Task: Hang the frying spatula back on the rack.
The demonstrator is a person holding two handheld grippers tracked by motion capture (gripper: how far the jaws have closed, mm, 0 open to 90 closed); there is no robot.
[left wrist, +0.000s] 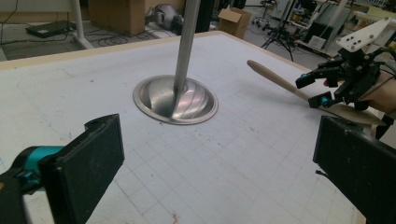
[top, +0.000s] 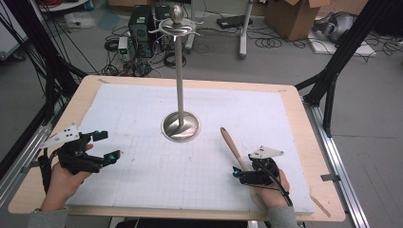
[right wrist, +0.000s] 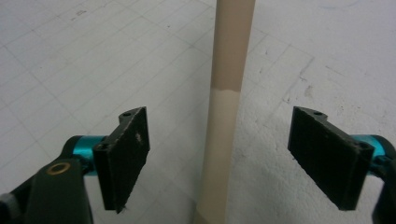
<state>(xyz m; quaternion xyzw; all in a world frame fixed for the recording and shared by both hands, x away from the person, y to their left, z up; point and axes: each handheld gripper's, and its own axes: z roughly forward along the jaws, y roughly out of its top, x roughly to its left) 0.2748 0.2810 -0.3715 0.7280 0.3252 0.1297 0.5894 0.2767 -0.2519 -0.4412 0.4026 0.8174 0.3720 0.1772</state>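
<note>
Wooden spoon with long beige handle (top: pixel 233 148) lies flat on the white gridded worktop (top: pixel 142 180), to the right of the tall steel stand w/ round base (top: pixel 180 126). Right gripper (right wrist: pixel 218 154) straddles the handle, pads not touching yet. Step: the grasp. Next: close and lift. Left gripper (left wrist: pixel 217 154) released, left of the stand; much free room there, worktop edge near right hand.

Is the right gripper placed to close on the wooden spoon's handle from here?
Probably yes: the right gripper stands open with the wooden spoon's handle between its pads, neither touching it, and nothing in the way.
</note>
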